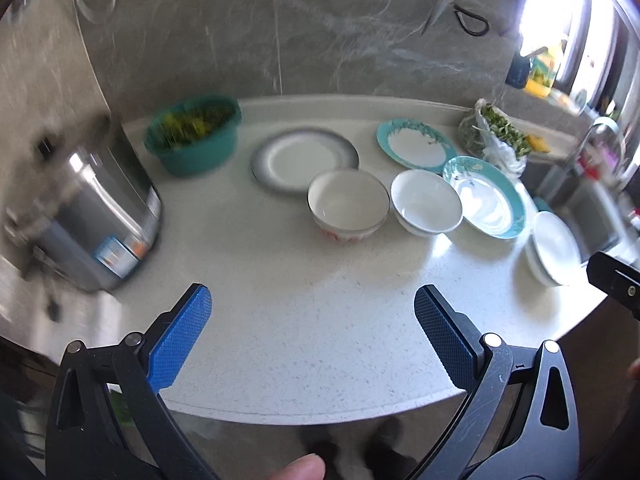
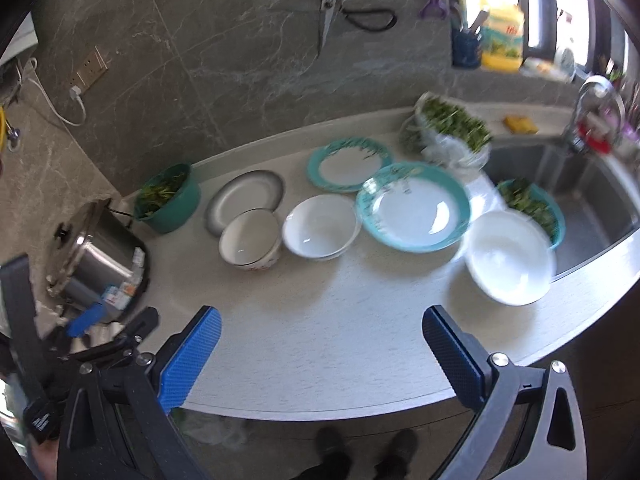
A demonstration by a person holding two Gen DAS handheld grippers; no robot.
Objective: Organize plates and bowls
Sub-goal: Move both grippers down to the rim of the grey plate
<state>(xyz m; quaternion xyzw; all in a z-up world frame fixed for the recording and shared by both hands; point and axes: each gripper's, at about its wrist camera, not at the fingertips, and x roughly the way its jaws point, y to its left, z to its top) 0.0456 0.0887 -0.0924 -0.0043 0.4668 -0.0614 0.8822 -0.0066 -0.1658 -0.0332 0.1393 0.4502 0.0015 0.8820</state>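
Both tongs released, holding nothing: left tongs [image 1: 312, 308] and right tongs [image 2: 322, 330] hover over the bare front of the pale speckled table [image 2: 320, 340]. Dishes sit mid-table: grey-rimmed white plate [image 1: 304, 159], cream bowl with dark rim [image 1: 348, 204] touching it, plain white bowl [image 1: 426, 202], 2 teal-rimmed plates [image 1: 416, 144] [image 1: 484, 196], and a white bowl [image 2: 510, 256] by the steel sink [image 2: 592, 208] (blurred). Green tub of greens [image 1: 194, 134] back left.

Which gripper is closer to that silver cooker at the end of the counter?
The left gripper. The silver cooker sits just ahead and to its left. The right gripper is further along the counter, with the left gripper between it and the cooker.
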